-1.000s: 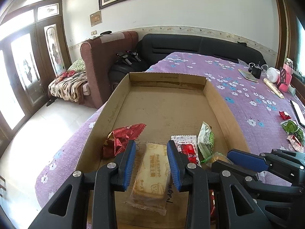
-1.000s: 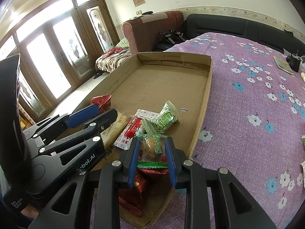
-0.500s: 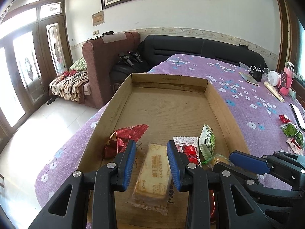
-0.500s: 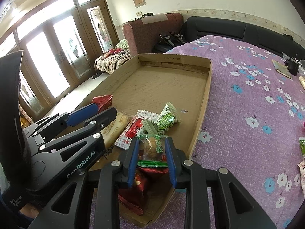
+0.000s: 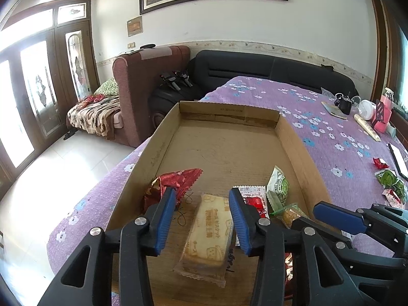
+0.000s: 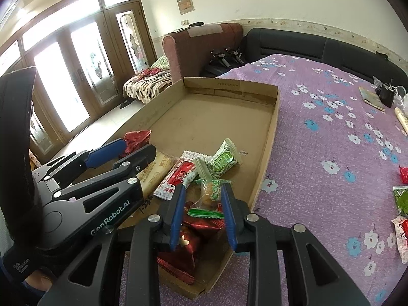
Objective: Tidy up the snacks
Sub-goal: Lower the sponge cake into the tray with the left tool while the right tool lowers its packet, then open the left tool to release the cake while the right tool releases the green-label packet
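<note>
**Snack Tray: Finger State at Both Grippers**

The left gripper had just been opening; its blue fingers stood apart on either side of the biscuit pack, with clear gaps between pads and wrapper. The pack lay flat on the floor of the cardboard tray, between and below the fingers. A red wrapper sat just left of the left finger. A red-and-white sachet and a green packet lay just right of the right finger.

The right gripper was narrow, its fingers closed on a clear snack bag with green seams. Under that bag lay a red packet, near the tray's close corner. More snacks lay on the purple cloth, well right of the right fingers.
</note>
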